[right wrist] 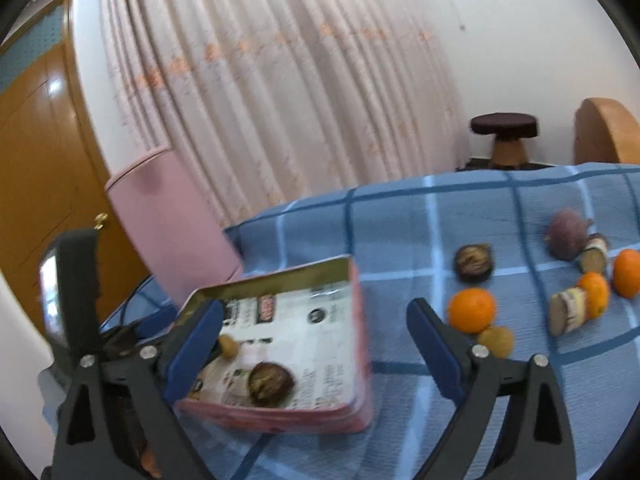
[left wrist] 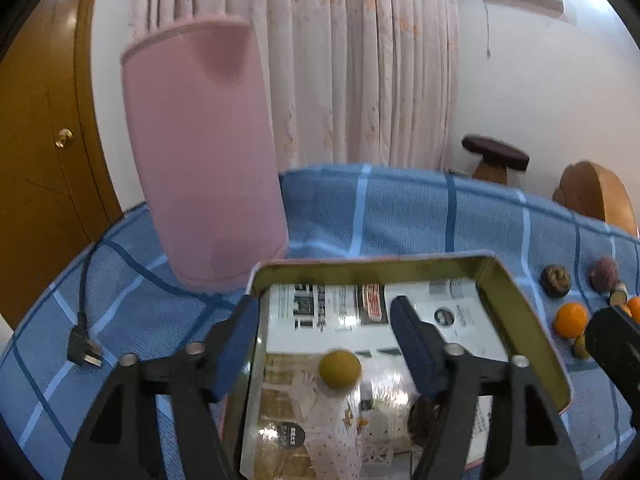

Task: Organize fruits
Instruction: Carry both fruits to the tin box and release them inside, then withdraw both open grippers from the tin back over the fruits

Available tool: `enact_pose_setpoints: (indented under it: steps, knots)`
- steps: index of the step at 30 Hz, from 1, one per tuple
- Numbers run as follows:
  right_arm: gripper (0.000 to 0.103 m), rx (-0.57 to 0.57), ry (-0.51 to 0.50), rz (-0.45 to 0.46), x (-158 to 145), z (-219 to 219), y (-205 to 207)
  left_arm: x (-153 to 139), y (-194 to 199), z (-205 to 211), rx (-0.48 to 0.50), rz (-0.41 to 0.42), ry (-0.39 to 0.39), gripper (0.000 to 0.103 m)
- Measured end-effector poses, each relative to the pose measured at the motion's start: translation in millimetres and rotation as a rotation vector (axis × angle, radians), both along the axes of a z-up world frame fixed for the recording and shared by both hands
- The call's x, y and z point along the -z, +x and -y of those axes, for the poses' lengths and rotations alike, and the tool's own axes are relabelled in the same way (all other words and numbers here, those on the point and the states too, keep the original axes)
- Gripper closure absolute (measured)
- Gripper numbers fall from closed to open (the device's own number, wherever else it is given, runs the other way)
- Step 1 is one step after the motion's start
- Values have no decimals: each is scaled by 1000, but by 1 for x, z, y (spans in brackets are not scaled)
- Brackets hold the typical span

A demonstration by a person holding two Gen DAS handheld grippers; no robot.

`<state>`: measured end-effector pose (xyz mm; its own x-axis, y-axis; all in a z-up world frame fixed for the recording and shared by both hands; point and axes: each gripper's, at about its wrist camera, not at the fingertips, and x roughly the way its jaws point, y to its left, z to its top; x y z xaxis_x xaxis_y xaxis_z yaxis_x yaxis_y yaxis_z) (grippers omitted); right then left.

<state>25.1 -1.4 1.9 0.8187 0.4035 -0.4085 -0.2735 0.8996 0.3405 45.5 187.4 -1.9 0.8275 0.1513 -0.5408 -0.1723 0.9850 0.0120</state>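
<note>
A pink tin tray [left wrist: 500, 280] lined with printed paper sits on the blue checked cloth. Over it my left gripper [left wrist: 324, 312] stands open. A small yellow-brown fruit [left wrist: 340, 369] lies in the tray below the gap between its fingers, touching neither pad. A dark round fruit [left wrist: 420, 414] shows partly behind the right finger. My right gripper [right wrist: 316, 312] is open over the tray's [right wrist: 352, 280] right side, holding nothing. The dark fruit [right wrist: 271, 384] and the yellow one [right wrist: 228, 346] lie inside. Right of the tray lie oranges [right wrist: 471, 310], a dark fruit [right wrist: 474, 262] and a purple fruit [right wrist: 566, 238].
A tall pink covered cylinder [left wrist: 200, 152] stands just behind the tray's left corner. A black plug [left wrist: 84, 350] and its cord lie on the cloth at left. Cut pieces [right wrist: 566, 314] and a small yellow fruit [right wrist: 496, 342] lie among the oranges. A stool [right wrist: 504, 136] stands beyond the table.
</note>
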Motion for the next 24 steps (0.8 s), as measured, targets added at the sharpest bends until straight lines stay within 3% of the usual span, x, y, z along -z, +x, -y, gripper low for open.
enact_pose_setpoints:
  steps: [3, 8, 16, 24]
  knots:
    - [5, 56, -20, -12, 1, 6, 4, -6, -6, 4, 6, 52, 22, 32]
    - [5, 114, -68, 8, -2, 12, 3, -6, -6, 8, 8, 60, 32, 31]
    - [4, 186, -296, 135, -6, 2, -12, -1, -7, 20, 8, 62, 69, 31]
    - [4, 193, -303, 139, -2, 13, -17, -2, -11, 20, -1, 81, 57, 31]
